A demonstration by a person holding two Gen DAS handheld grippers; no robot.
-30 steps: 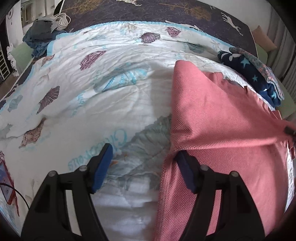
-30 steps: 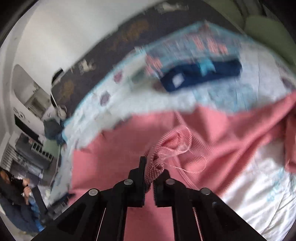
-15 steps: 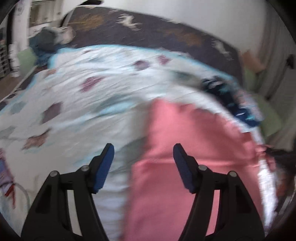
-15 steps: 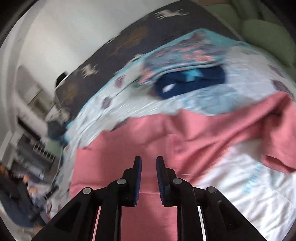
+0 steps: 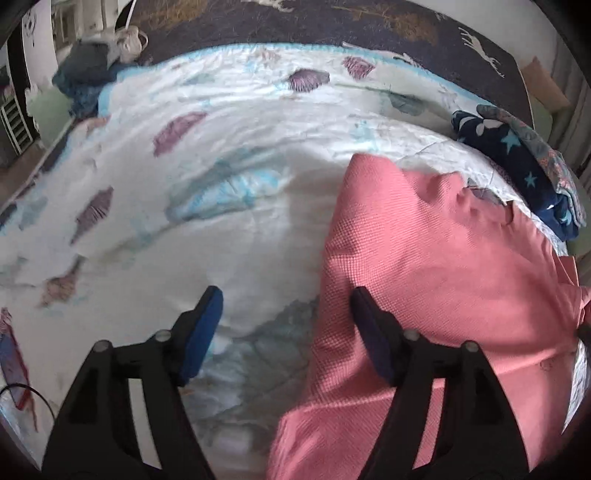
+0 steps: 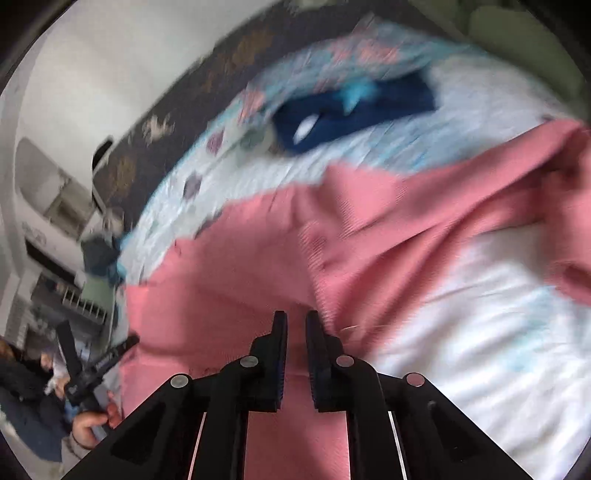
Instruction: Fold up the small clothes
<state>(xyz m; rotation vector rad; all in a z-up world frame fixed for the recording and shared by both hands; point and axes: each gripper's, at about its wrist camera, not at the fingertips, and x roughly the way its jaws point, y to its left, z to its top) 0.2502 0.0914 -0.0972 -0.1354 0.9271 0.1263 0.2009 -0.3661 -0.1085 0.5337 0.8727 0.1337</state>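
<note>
A pink knit garment point(image 5: 436, 258) lies spread on the white shell-print quilt point(image 5: 221, 184), its left edge folded over. My left gripper point(image 5: 286, 310) hovers open over that edge. Its right finger is above the pink cloth, its left finger above bare quilt, and nothing is pinched. In the right wrist view the same garment point(image 6: 258, 258) lies rumpled under my right gripper point(image 6: 296, 325). Those jaws stand a narrow gap apart and are closing, with nothing between them. The left gripper point(image 6: 98, 365) also shows at the lower left there, held in a person's hand point(image 6: 86, 424).
A folded dark blue star-print garment point(image 5: 517, 158) under a floral one lies at the quilt's far right, seen also as a blue garment point(image 6: 351, 110). A heap of dark clothes point(image 5: 85, 74) sits at the far left corner. A dark deer-print blanket point(image 5: 369, 22) covers the head end.
My right gripper held a pinch of pink cloth a second ago, then let it go; the cloth now lies below it. My left gripper swung away and came back to the garment's left edge.
</note>
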